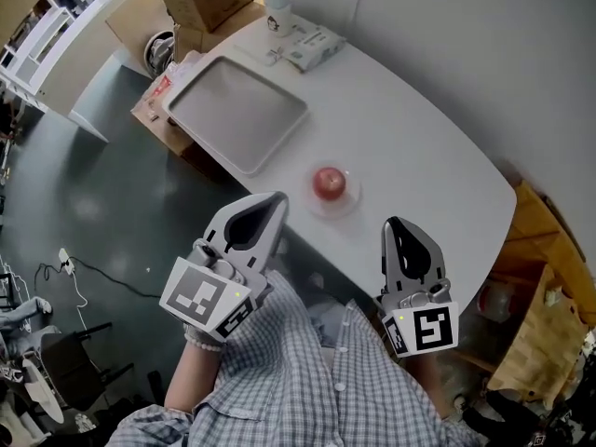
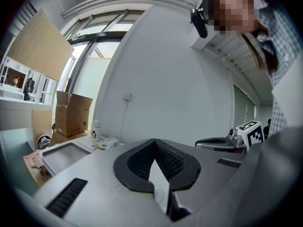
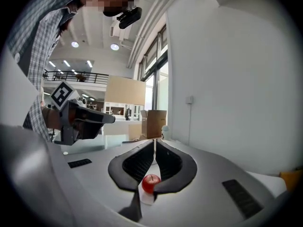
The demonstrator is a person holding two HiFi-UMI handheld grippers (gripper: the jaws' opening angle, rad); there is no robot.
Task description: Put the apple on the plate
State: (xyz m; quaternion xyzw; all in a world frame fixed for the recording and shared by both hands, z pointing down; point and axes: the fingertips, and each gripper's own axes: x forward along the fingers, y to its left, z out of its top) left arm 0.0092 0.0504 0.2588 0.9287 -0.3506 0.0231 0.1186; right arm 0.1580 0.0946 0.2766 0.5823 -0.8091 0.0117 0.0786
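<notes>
Both tongs are pressed tip to tip with nothing in them. The left tongs (image 1: 272,201) and right tongs (image 1: 393,224) hover off the near edge of the bench (image 1: 419,147), with the apple (image 1: 329,182) on the plate (image 1: 350,203) just beyond and between them. A grey tray (image 1: 237,115) lies to the left, a bottle (image 1: 277,12) stands by the wall, and there is open surface to the right — both hands are held low, marker cubes up.
</notes>
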